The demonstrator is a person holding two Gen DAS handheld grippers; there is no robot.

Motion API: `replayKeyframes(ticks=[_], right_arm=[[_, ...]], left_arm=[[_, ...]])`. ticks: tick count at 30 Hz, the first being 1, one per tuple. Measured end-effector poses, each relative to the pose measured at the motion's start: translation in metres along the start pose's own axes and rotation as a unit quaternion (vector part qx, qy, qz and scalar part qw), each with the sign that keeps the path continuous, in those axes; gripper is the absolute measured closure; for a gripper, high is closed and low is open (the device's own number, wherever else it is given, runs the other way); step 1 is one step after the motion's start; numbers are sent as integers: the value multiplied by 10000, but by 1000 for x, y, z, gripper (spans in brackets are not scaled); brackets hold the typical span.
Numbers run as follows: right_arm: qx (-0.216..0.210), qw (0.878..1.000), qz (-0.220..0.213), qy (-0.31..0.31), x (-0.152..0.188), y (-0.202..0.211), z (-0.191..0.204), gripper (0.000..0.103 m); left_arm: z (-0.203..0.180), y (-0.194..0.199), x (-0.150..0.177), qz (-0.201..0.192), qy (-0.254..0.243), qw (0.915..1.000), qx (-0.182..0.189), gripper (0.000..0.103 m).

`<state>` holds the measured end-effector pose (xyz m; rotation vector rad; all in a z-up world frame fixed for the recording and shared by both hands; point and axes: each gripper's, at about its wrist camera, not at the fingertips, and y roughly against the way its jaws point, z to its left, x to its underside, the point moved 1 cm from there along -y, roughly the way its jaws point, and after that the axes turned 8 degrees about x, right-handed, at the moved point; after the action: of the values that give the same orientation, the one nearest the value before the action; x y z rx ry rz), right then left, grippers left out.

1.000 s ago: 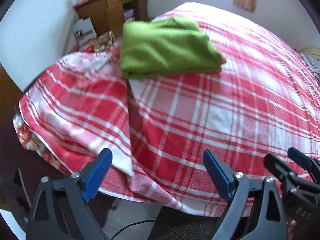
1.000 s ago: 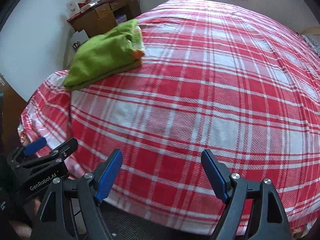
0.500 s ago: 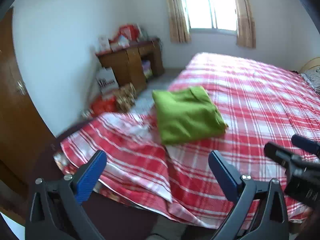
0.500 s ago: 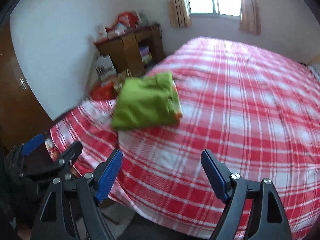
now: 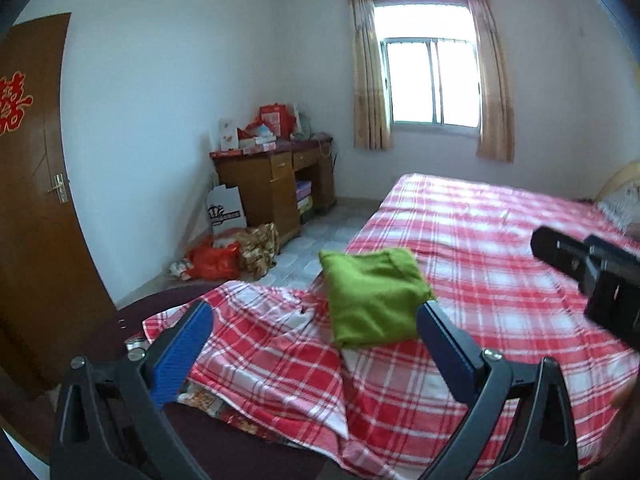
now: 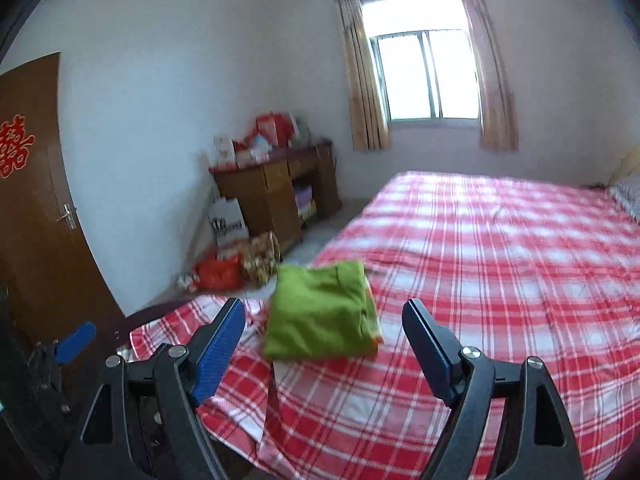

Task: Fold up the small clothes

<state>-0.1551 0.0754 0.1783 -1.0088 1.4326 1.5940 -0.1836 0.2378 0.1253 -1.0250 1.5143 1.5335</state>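
A folded green garment (image 5: pixel 372 296) lies near the foot corner of a bed with a red and white plaid sheet (image 5: pixel 500 248); in the right wrist view the garment (image 6: pixel 320 320) shows an orange edge on its right side. My left gripper (image 5: pixel 314 348) is open and empty, held back from the bed's foot, well short of the garment. My right gripper (image 6: pixel 324 344) is open and empty, also pulled back from the bed. The right gripper's body shows at the right of the left wrist view (image 5: pixel 592 276); the left gripper shows at the left of the right wrist view (image 6: pixel 72 340).
A wooden desk (image 5: pixel 276 184) piled with boxes stands against the far wall left of the bed. Bags (image 5: pixel 224 256) lie on the floor by it. A brown door (image 5: pixel 36 200) is at the left, a curtained window (image 5: pixel 432 80) at the back, a pillow (image 6: pixel 628 196) at the right.
Both grippers have drawn back and tilted up from the bed, so the room and window came into view. The green garment stays folded where it lay.
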Motion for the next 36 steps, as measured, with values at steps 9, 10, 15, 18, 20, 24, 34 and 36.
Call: replayKeyframes(ticks=[9, 10, 15, 18, 20, 24, 34, 36], right_arm=[[97, 9986, -439, -262, 17, 6, -13, 21], [118, 9985, -436, -324, 19, 5, -17, 21], [217, 9978, -390, -482, 25, 1, -29, 21], [259, 9978, -373, -491, 26, 1, -32, 21], [296, 9977, -371, -492, 27, 0, -34, 21], [342, 9975, -334, -523, 29, 0, -35, 21], [361, 9975, -326, -513, 29, 2, -34, 21], [373, 9974, -334, -510, 29, 3, -34, 21]], left_arm=[[-9, 9, 0, -506, -145, 9986, 10, 0], [-11, 9, 1, -544, -168, 9984, 31, 0], [-18, 5, 4, -497, -178, 9986, 62, 0], [-22, 2, 5, -405, -199, 9989, 111, 0], [-23, 1, 6, -391, -210, 9990, 106, 0], [-24, 1, 6, -423, -200, 9988, 111, 0], [-29, 1, 8, -431, -237, 9988, 64, 0], [-28, 1, 8, -439, -239, 9987, 64, 0]])
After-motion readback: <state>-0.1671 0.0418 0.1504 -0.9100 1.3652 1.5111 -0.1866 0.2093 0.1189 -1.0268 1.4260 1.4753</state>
